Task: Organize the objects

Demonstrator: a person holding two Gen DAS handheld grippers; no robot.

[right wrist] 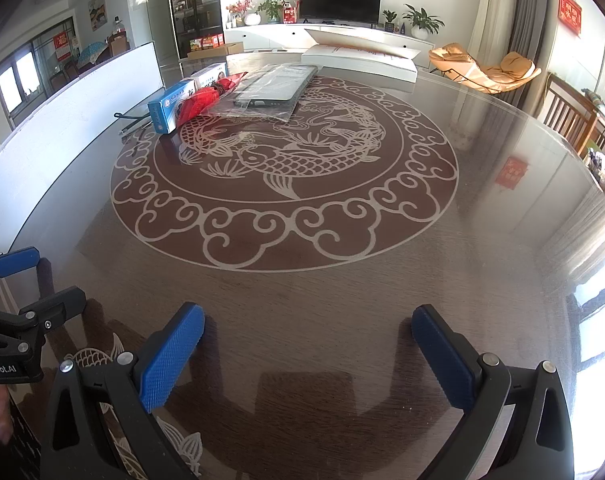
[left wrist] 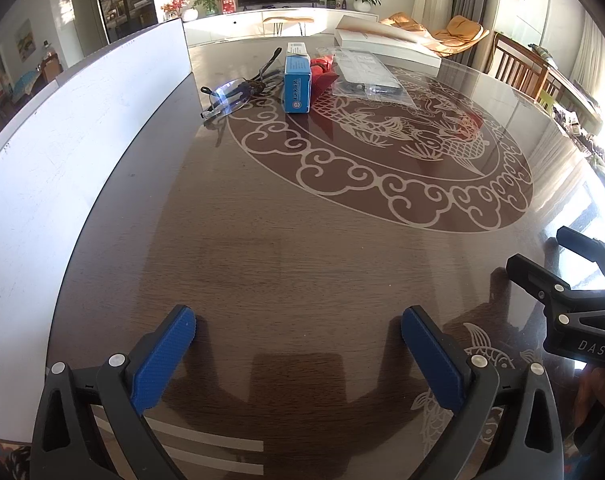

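A cluster of objects lies at the far side of the round glass-topped table (left wrist: pixel 302 248): a pair of glasses (left wrist: pixel 238 90), a blue box (left wrist: pixel 297 84), a red pouch (left wrist: pixel 322 74) and a dark item in a clear plastic bag (left wrist: pixel 366 74). In the right wrist view the blue box (right wrist: pixel 170 106), a second white-and-blue box (right wrist: pixel 210 76), the red pouch (right wrist: pixel 202 100) and the bagged item (right wrist: pixel 274 88) show at the far left. My left gripper (left wrist: pixel 298 328) stands open over bare table, far from them. My right gripper (right wrist: pixel 308 326) is open too, holding nothing.
A tall white board (left wrist: pixel 62 128) stands along the table's left edge. A flat white box (left wrist: pixel 386 40) lies at the far edge. Wooden chairs (left wrist: pixel 518 64) stand at the right. The other gripper (left wrist: pixel 574 300) appears at the right of the left wrist view.
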